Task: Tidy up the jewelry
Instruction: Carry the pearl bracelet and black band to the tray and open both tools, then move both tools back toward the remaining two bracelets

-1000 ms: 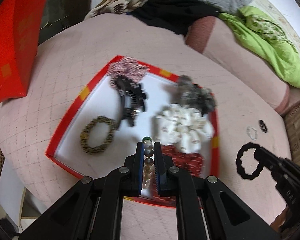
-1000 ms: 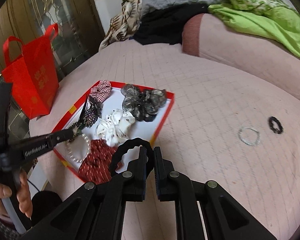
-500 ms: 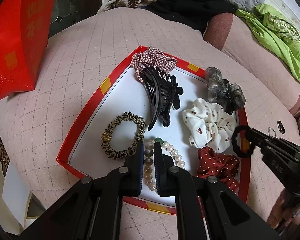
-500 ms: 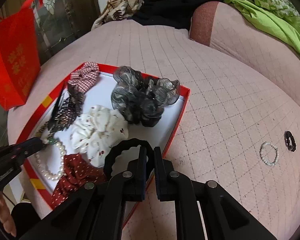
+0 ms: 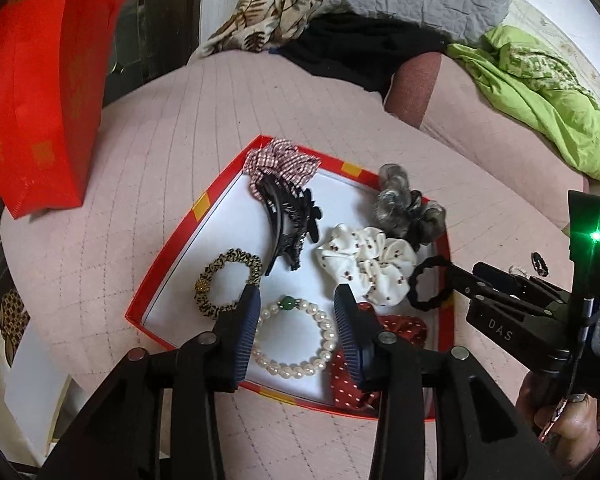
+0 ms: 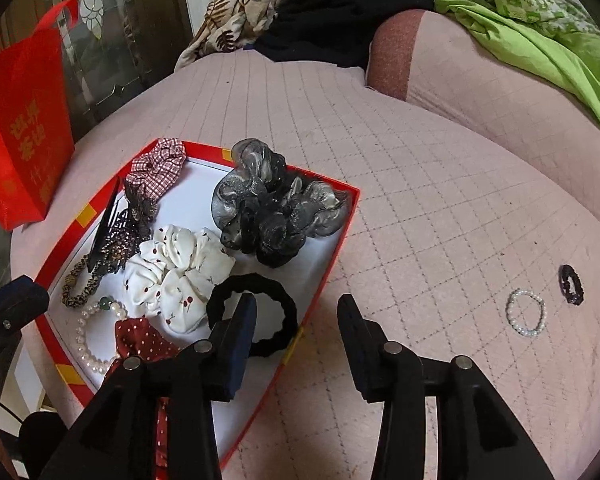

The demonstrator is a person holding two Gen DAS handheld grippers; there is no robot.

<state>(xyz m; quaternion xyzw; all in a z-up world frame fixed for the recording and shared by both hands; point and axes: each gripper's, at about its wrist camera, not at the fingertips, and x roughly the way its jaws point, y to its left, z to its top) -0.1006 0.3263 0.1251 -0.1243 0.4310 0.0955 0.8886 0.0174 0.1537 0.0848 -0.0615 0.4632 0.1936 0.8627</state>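
Left gripper (image 5: 296, 304) wide open over pearl bracelet (image 5: 292, 338) in red tray (image 5: 172, 240), right gripper (image 6: 296, 316) wide open, empty, black hair tie (image 6: 252, 312) lying at tray edge.

Your right gripper (image 6: 296, 320) stands with jaws spread wide over the near right rim of the red-edged, white-floored cardboard tray (image 6: 332, 248). A black wavy fabric hair tie (image 6: 276, 312) lies inside against that rim, touching your left finger (image 6: 240, 332).
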